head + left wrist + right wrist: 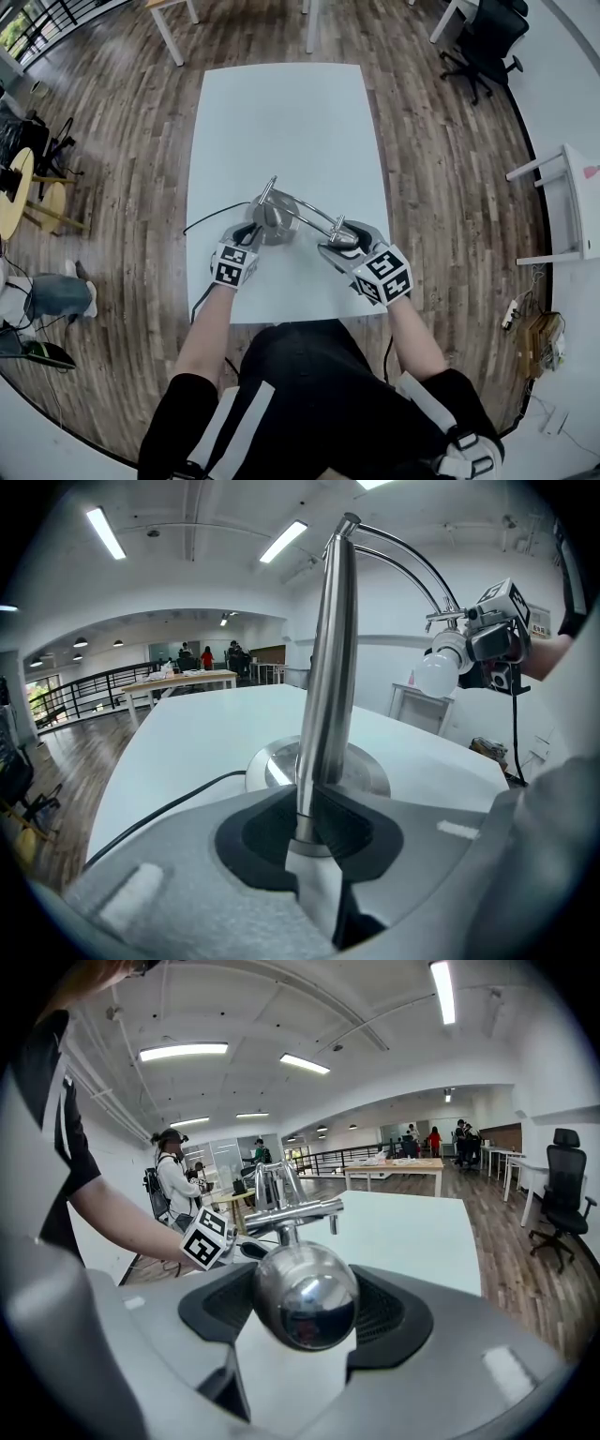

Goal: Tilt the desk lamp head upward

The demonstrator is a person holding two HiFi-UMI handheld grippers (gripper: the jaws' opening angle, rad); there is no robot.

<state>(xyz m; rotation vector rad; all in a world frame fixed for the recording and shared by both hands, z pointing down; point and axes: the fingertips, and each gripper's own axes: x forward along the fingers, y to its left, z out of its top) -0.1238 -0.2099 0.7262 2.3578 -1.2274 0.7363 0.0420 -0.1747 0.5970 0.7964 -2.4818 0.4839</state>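
**Gripping a desk lamp (281, 217) at post and head with two hand-held claws**

Head view. A white table (281, 112) stands on a wooden floor (122, 141). The lamp sits on the half of the table nearer the person, close to its front edge. Its round metal base (272, 223) rests flat on the tabletop, and a dark cable (208, 221) trails from it toward the table's left edge. Two thin curved rods (314, 217) run from the post to the lamp head (349, 232), which lies to the right of the base. An office chair (483, 42) stands well apart, beyond the table's far right corner.

Left gripper view. The left claw (305, 829) is closed on the upright chrome post (323, 667), low down, just above the base (367, 772); both dark pads press against the metal. Up and to the right, the right claw (480, 653) holds the head, and the white bulb (436, 672) sticks out of it sideways, on the side facing the post.

Right gripper view. The right claw (305, 1321) is clamped on the lamp head (305, 1297), whose polished domed back fills the gap between the jaws, one pad touching each side. The jaws stand wide because the dome is wide. Beyond the head, the left claw (246, 1249) with its marker cube sits at the foot of the post (267, 1185). People (173, 1180) stand at tables in the background.
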